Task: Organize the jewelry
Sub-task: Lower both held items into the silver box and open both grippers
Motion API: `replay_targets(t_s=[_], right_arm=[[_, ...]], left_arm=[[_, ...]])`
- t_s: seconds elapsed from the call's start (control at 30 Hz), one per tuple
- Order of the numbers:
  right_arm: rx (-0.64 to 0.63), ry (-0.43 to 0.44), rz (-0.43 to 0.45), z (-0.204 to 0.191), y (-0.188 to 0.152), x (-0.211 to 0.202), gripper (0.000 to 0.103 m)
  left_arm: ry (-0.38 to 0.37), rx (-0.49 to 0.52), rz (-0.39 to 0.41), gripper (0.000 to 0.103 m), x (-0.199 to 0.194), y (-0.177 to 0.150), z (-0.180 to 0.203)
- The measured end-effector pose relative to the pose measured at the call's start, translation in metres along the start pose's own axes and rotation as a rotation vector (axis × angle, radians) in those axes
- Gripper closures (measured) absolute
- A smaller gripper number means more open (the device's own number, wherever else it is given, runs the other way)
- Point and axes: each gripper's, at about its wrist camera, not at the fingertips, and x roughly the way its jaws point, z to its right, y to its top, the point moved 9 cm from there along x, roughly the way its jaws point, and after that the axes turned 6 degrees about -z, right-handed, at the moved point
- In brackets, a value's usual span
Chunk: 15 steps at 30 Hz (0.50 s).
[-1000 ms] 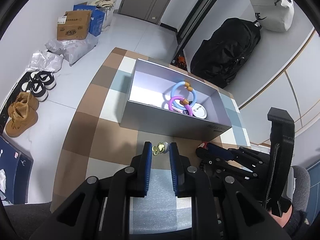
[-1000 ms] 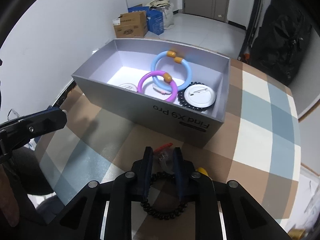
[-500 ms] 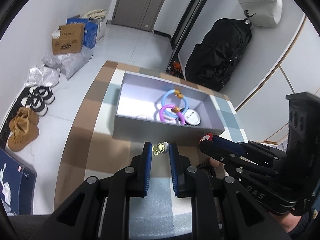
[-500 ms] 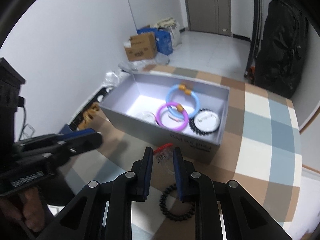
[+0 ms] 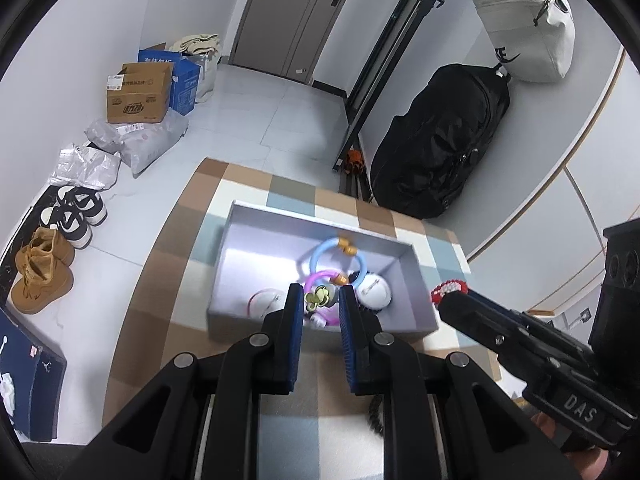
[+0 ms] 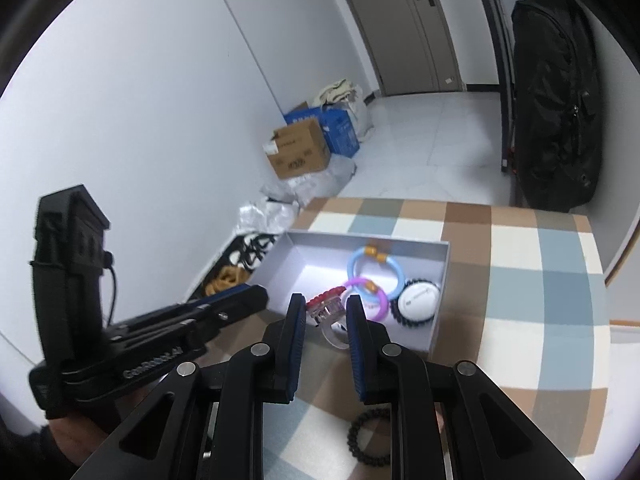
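Now left gripper (image 5: pixel 320 304) pinches clover charm (image 5: pixel 318 297), right gripper (image 6: pixel 326 314) red-topped ring (image 6: pixel 327 304)

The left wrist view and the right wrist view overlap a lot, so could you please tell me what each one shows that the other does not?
Only the left wrist view shows the green-and-gold flower charm pinched in the left gripper, and the white bag above the backpack.

Only the right wrist view shows the clear ring with a red beaded top held in the right gripper, and all of the black bead bracelet lying on the checked cloth.

Both show the grey box holding the blue ring, the purple ring and the white badge.
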Motion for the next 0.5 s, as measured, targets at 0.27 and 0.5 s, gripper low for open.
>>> replay_targets(t_s=[0.27, 0.5], right_arm=[[0.031, 0.023, 0.024, 0.014, 0.017, 0.004, 0.084], [0.068, 0.032, 0.016, 0.029, 0.026, 0.015, 0.084]], left_arm=[[-0.016, -0.016, -0.014, 0.090, 0.015, 0.014, 0.009], [-0.034, -0.061, -0.040, 0.090, 0.029, 0.021, 0.010]])
